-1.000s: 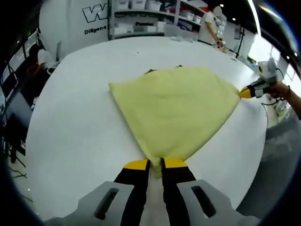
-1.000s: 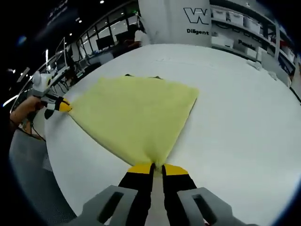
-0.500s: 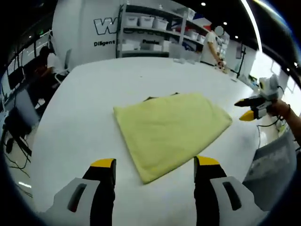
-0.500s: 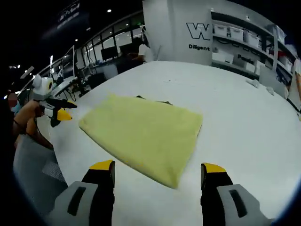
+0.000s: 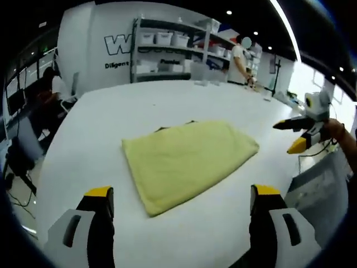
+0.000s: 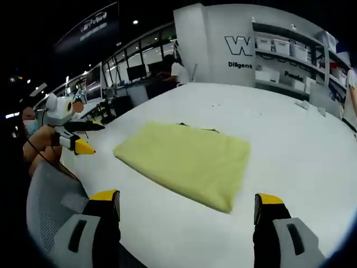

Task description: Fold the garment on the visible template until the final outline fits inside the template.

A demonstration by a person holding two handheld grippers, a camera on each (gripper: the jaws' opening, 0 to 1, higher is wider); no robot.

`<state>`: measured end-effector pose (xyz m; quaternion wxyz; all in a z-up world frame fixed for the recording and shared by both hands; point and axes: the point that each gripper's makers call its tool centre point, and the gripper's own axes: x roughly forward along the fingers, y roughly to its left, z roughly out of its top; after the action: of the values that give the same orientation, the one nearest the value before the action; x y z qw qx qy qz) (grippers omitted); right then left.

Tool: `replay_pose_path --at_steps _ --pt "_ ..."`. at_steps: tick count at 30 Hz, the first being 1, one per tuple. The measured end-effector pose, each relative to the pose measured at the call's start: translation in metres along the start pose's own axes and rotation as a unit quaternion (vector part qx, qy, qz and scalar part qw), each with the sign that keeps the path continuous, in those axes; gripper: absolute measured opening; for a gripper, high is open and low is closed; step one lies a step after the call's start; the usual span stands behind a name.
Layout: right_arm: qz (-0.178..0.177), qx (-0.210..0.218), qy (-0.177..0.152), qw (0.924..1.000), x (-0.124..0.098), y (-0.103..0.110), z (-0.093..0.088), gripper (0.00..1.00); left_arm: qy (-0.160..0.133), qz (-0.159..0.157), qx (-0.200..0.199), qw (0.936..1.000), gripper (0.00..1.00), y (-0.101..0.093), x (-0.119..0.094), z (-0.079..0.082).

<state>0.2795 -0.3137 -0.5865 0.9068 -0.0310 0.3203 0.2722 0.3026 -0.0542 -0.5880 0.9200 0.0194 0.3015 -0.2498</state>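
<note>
With the left gripper (image 5: 177, 198) and right gripper (image 6: 187, 202) both spread wide and holding nothing, the folded cloth (image 5: 187, 163) ahead could still overhang the dark template (image 5: 162, 129) peeking out beyond it.

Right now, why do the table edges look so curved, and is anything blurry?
Left gripper view: fisheye bends the white table; yellow garment is fairly sharp, shelves soft. Right gripper view: same bending, bright table glare, dim background at left.

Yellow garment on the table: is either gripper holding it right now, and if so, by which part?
Nothing is held. Both the left gripper and right gripper are open, apart from the folded yellow garment lying on the white table.
</note>
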Motion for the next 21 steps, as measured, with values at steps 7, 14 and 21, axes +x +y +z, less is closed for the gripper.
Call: replay_pose_path --at_steps 7,14,21 --pt "-0.002 0.006 -0.007 1.0 -0.003 0.001 0.0 0.99 0.01 0.004 0.008 0.9999 0.99 -0.003 -0.003 -0.006" --pt "-0.003 0.007 -0.006 0.9999 -0.002 0.0 0.0 0.99 0.015 0.011 0.007 0.9998 0.99 0.0 -0.005 -0.009" --pt "-0.003 0.005 0.0 1.0 -0.001 -0.002 -0.002 0.99 0.023 0.015 0.008 0.9996 0.99 0.004 -0.006 -0.012"
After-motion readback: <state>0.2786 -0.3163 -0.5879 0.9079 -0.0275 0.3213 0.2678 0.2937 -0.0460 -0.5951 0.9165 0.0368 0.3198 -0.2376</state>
